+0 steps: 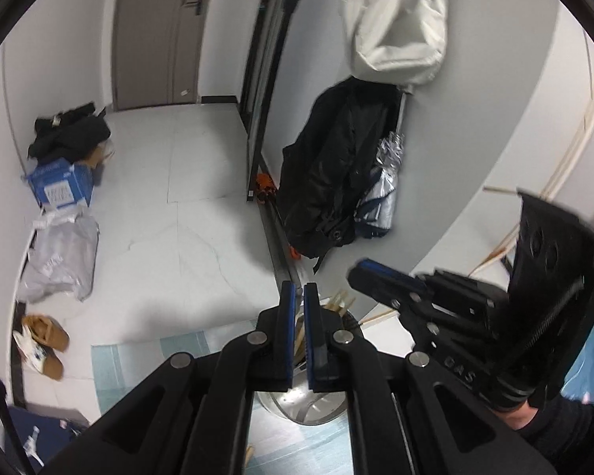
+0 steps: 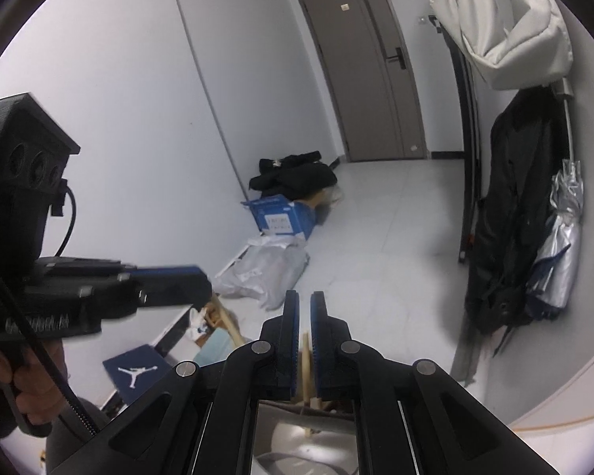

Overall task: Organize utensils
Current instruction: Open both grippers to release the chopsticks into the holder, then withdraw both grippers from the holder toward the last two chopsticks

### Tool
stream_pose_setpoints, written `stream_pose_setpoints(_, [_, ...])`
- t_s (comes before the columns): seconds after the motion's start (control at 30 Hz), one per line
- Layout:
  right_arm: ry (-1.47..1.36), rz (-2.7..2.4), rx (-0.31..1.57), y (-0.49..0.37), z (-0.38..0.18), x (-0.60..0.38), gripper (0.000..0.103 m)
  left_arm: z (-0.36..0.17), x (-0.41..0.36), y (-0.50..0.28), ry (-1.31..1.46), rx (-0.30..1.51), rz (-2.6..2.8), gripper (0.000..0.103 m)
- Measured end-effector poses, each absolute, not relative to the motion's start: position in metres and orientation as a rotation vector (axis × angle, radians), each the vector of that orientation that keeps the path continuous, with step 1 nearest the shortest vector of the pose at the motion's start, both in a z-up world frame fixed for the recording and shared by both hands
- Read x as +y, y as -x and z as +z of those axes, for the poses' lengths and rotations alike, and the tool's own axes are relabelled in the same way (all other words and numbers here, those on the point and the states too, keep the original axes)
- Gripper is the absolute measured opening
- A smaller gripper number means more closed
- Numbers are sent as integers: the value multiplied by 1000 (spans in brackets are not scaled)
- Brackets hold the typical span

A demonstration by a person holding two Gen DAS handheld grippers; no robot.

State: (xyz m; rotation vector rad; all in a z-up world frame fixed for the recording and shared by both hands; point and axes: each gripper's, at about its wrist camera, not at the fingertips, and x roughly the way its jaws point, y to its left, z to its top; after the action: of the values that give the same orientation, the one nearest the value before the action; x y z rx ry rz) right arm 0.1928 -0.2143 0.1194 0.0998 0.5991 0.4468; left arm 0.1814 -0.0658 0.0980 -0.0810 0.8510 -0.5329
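White walls and pale floor tiles [image 1: 202, 213] fill most of both views, a grey door [image 2: 376, 67] upper centre and a black coat [image 1: 336, 170] hanging at right. Low in each frame, under my jaws, sits a shiny metal holder [image 1: 309, 407] with wooden utensils [image 1: 338, 303] poking out. Both my left gripper [image 1: 299, 293] and right gripper [image 2: 304, 301] show jaws nearly together, gripping nothing. I judge this the approach; next I must part them around one stick. Linkages hide most of the holder.

The left gripper [image 1: 299, 297] and right gripper [image 2: 305, 304] both tilt downward, side by side. Their jaws look nearly closed, seemingly gripping nothing.
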Motion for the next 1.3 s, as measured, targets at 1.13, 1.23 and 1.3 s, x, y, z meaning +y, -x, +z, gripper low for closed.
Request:
stream_pose_setpoints(1.13, [-78,329,439,-83,154,-194,70,110,-10,-94,132,613,-172,101])
stream_pose_setpoints(1.23, [-76,323,434,-73,149,-188,74,106,-6,-84,123,581,-149,102])
stream_pose_setpoints(1.3, [-69,322,433,-66,145,-183,75,104,-3,-78,122,565,-139,102])
